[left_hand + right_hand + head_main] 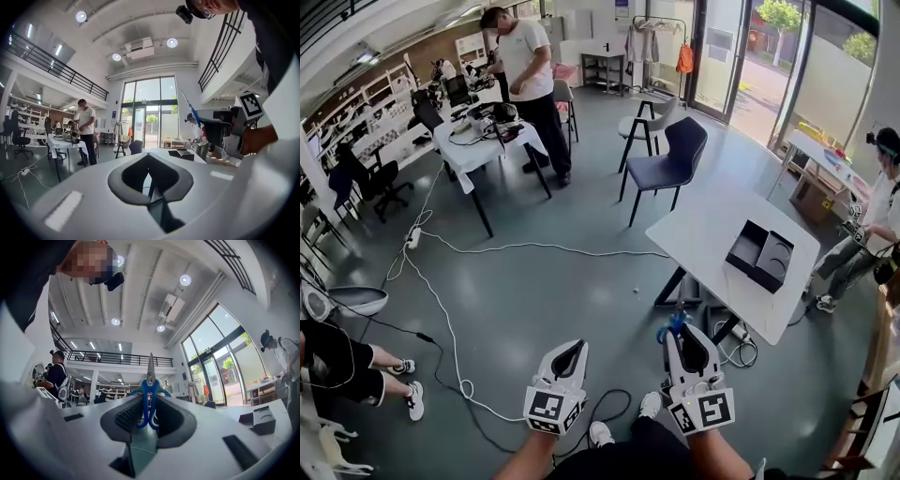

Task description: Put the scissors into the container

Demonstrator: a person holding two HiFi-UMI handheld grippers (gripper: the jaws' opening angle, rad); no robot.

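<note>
Over the grey floor point(534, 281), a little way back from the white tabletop point(712, 220), the person holds out both tools side by side. The right tongs point(676, 334) are partly closed and squeeze the scissors point(672, 325) by the blue handles, so the scissors cannot slip out while they are carried. In the right gripper view the handles sit right between the two pads. The thin metal blades stick straight out past the tips, pointing away from the person, which looks like the safe way to carry them. The left tongs point(573, 349) have their tips together and hold nothing. They probably just wait, because one hand is enough for this job. The black container point(761, 255) sits on the tabletop, well apart from the scissors, ahead of them and to the right. Its open top faces up, likely so things can be dropped in. The scissors are not in it yet, so the right tongs need to go over to it first.
</note>
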